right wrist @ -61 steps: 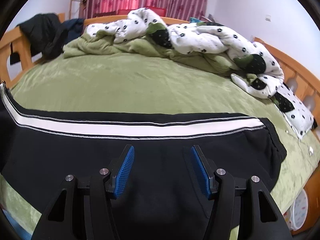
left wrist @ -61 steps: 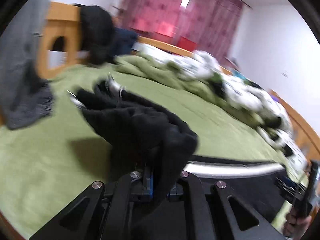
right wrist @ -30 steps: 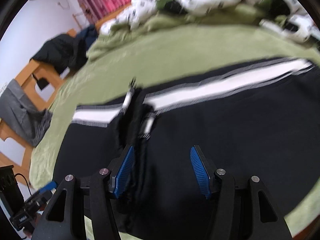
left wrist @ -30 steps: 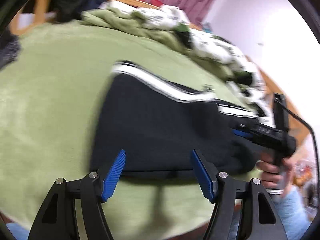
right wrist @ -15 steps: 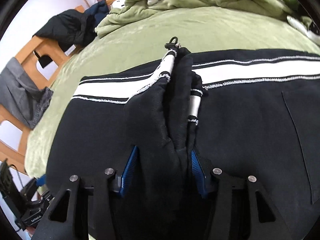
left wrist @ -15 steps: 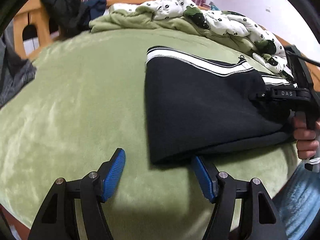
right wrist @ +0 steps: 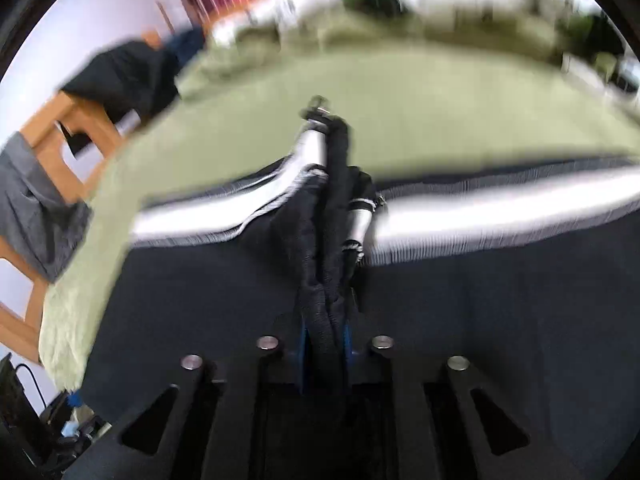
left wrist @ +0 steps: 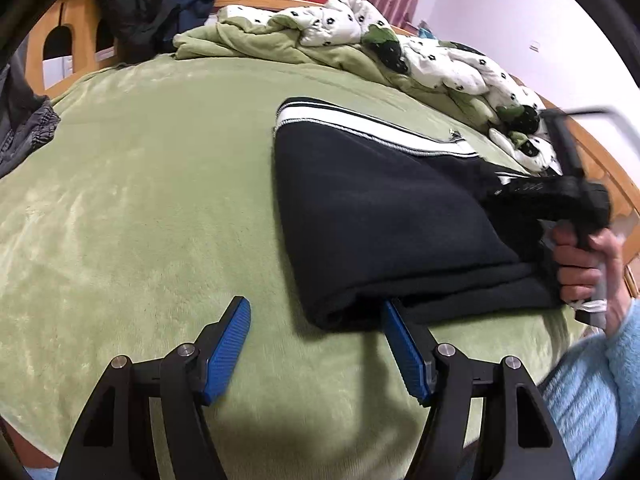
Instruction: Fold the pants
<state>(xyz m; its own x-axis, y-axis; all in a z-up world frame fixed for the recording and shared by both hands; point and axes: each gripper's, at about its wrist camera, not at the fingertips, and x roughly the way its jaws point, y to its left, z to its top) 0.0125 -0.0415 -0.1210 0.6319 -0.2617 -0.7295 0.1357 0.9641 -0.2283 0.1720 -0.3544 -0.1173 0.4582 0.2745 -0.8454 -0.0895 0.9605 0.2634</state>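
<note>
Black pants (left wrist: 380, 216) with a white side stripe lie folded over on the green bed (left wrist: 140, 200). My left gripper (left wrist: 316, 344) is open and empty, just in front of the near folded corner of the pants; its right finger (left wrist: 404, 356) touches the fold's edge. In the left wrist view the right gripper (left wrist: 548, 192) rests on the pants at the right. In the right wrist view my right gripper (right wrist: 324, 344) is shut on a bunched fold of the pants (right wrist: 332, 240); that view is blurred.
A crumpled green blanket and a spotted white quilt (left wrist: 400, 48) lie along the far side of the bed. Dark clothes (left wrist: 132, 12) hang on the wooden bed frame at the back left. Grey clothing (left wrist: 20, 120) drapes at the left edge.
My right gripper has closed on the bunched edge of the pants and is moving. My left gripper has stayed open by the near fold, shifting slightly.
</note>
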